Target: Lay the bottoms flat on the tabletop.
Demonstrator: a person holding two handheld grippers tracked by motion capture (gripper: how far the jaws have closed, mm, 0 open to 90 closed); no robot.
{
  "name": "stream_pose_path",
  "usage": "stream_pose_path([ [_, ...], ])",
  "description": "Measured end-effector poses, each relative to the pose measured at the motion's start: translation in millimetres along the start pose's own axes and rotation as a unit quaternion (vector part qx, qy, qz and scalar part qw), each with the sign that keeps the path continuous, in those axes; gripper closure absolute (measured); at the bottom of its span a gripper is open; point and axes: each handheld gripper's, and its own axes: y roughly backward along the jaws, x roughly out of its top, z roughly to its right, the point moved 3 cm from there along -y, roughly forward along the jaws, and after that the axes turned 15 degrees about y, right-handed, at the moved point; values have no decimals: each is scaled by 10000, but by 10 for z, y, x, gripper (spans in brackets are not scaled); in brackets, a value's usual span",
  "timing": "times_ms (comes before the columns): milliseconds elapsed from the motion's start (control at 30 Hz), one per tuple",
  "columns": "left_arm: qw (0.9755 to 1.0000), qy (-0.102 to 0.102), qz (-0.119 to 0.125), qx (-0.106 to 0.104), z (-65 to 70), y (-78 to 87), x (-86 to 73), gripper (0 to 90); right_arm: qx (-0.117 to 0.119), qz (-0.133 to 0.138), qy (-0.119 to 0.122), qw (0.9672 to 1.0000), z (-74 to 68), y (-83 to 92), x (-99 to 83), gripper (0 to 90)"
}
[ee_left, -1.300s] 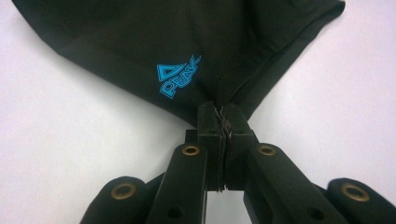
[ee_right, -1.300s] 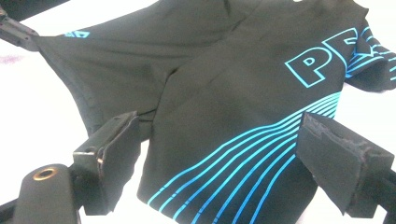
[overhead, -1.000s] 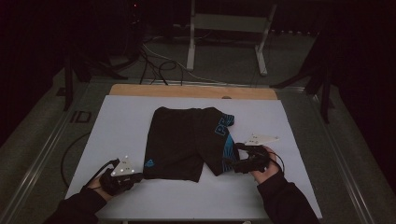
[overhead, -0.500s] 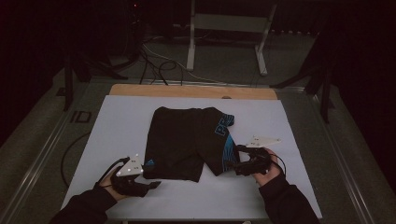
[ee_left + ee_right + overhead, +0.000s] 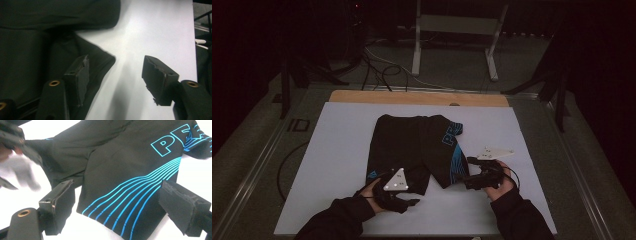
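Black shorts (image 5: 417, 145) with blue lettering and lines lie flat on the white board (image 5: 337, 150). My left gripper (image 5: 411, 201) sits at the near hem of the left leg, pointing right. In the left gripper view its jaws (image 5: 117, 62) stand apart after opening wide and then easing in a little. One pad hangs over the shorts (image 5: 30, 50), a hem corner lies between the pads, and nothing is pinched. My right gripper (image 5: 468, 174) is at the right leg's hem. It is open (image 5: 117, 185), and the blue-lined hem (image 5: 120, 165) lies loose between the pads.
A wooden table edge (image 5: 412, 97) runs behind the board. Beyond it stand a metal frame (image 5: 452, 30) and floor cables (image 5: 377, 65). Bare board lies left of the shorts. The left hand shows blurred in the right gripper view (image 5: 15, 150).
My left gripper slid right, from the outer corner of the left leg to below that leg's hem. Its jaws went from nearly shut to apart. The right hand stayed still.
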Motion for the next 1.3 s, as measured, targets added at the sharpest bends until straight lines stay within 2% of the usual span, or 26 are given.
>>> stream_pose_path([
  [67,9998,-92,-136,76,6,-116,11,441,7,-20,18,10000,2,-8,-8,145],
  [200,9991,19,-241,343,-33,-276,28,552,23,-25,40,10000,-6,-12,-8,144],
  [267,9983,-2,-202,551,-51,-300,37,665,7,-30,50,10000,3,-6,-11,144],
  [300,9983,-2,-202,551,-51,-300,37,730,7,-30,50,10000,3,-6,-11,144],
  [333,9978,21,-185,641,-63,-298,47,730,3,-39,40,10000,8,-2,-12,144],
  [367,9975,54,-154,694,-67,-292,53,822,4,-33,46,10000,10,1,-11,145],
  [400,9978,50,-254,613,-64,-271,52,887,-3,-36,32,10000,5,-3,-13,145],
  [433,9978,50,-254,613,-64,-271,52,892,-3,-36,32,10000,5,-3,-13,145],
  [467,9978,-40,-348,560,-22,-254,35,894,10,-49,37,10000,6,-3,-17,145],
  [633,9982,-78,-379,449,57,-226,7,895,12,-43,63,10000,-2,4,-9,145],
  [667,9986,-80,-392,356,119,-178,-9,895,8,-46,33,10000,-10,3,-4,145],
  [867,9988,-55,-391,284,160,-131,-18,895,18,-10,32,10000,-23,0,-1,144],
  [1033,9984,-123,-506,229,188,-126,-31,893,3,-19,45,10000,-25,5,4,144],
  [1100,9987,3,-506,87,163,-151,-28,778,4,3,71,10000,-24,16,7,145],
  [1133,9991,9,-414,46,181,-152,-15,700,-17,-14,76,10000,-17,20,4,145],
  [1167,9993,-34,-368,91,192,-149,6,597,-20,-6,35,10000,-14,21,4,145],
  [1300,9999,55,-83,60,241,-151,143,499,-68,12,49,10000,2,39,5,145],
])
